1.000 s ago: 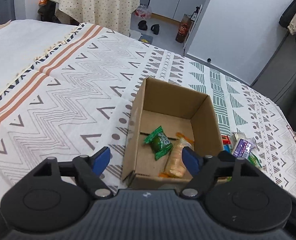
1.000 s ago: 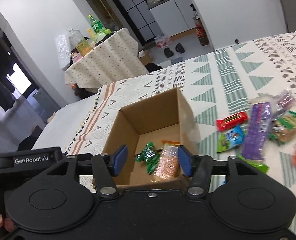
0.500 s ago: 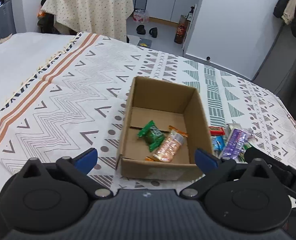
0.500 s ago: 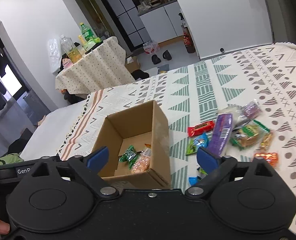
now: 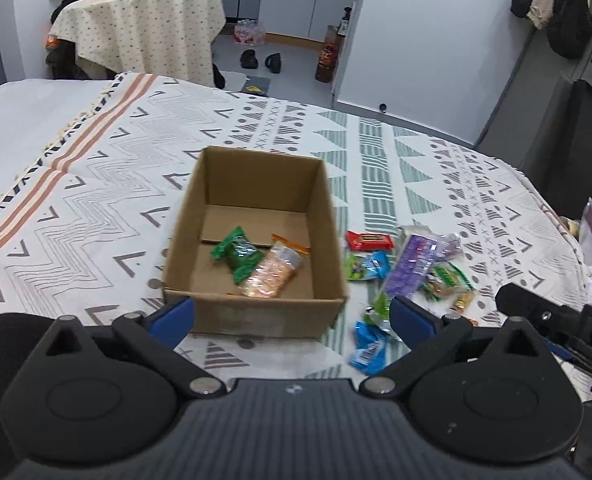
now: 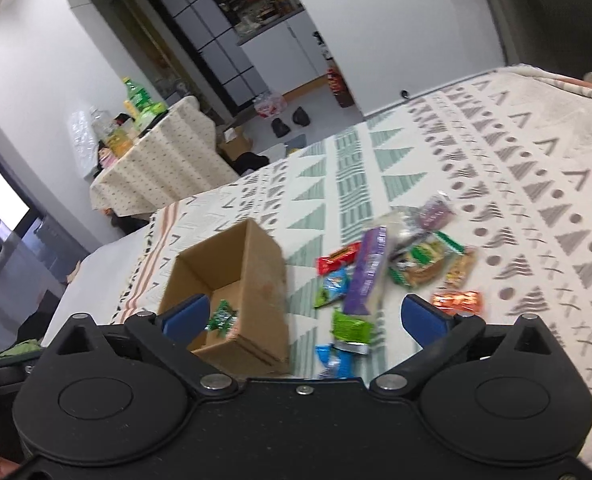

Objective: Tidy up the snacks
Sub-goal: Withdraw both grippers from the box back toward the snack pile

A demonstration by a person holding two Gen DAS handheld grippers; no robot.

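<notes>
One cardboard box (image 5: 252, 312) holds two snacks: a green packet (image 5: 238, 254) and an orange-pink packet (image 5: 270, 276). At its three o'clock lie loose snacks: one red bar (image 5: 370, 240), one purple pack (image 5: 410, 264), one orange wrapper (image 6: 456, 302), two blue packets, near (image 5: 370, 348) and far (image 5: 376, 264). The rest overlap too much to count.

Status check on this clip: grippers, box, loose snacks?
Left gripper open, empty. Right gripper open, empty. Cardboard box holds two packets; snack pile loose beside it. Nothing blocking.
</notes>
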